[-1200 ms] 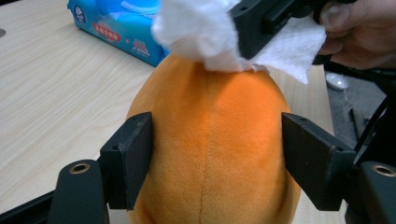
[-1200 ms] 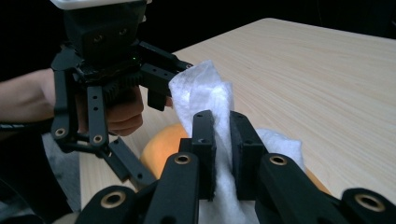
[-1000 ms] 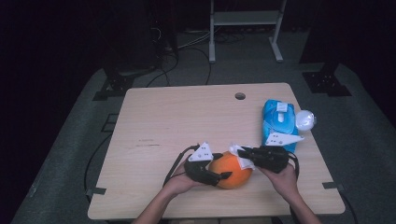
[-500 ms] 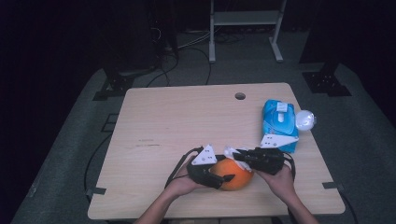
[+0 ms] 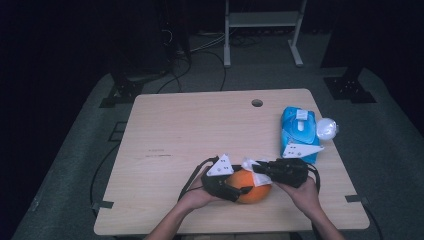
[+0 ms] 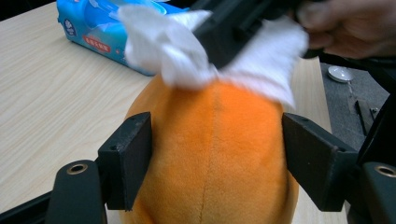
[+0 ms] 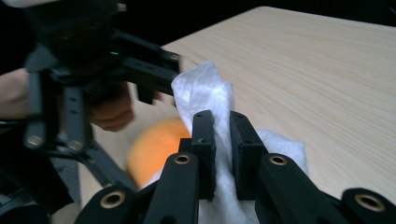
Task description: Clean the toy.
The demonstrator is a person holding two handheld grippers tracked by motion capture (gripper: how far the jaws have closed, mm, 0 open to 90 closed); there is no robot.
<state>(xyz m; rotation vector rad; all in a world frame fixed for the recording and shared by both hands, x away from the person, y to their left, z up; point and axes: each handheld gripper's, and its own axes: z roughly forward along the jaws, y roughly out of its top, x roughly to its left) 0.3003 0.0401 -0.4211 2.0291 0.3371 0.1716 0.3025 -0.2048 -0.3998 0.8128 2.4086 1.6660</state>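
An orange plush ball rests on the wooden table near its front edge. My left gripper comes in from the left, with a pad touching each flank of the ball. Its jaws have just been opening, and the ball is still between them. My right gripper reaches in from the right, shut on a crumpled white wipe. The wipe lies against the top of the ball.
A blue pack of wipes lies at the table's right side, just behind my right hand. A white round object sits beside it at the edge. A cable hole is near the back edge.
The ball and my left gripper have edged slightly to the right. The right gripper with the wipe has shifted a little over the ball's top.
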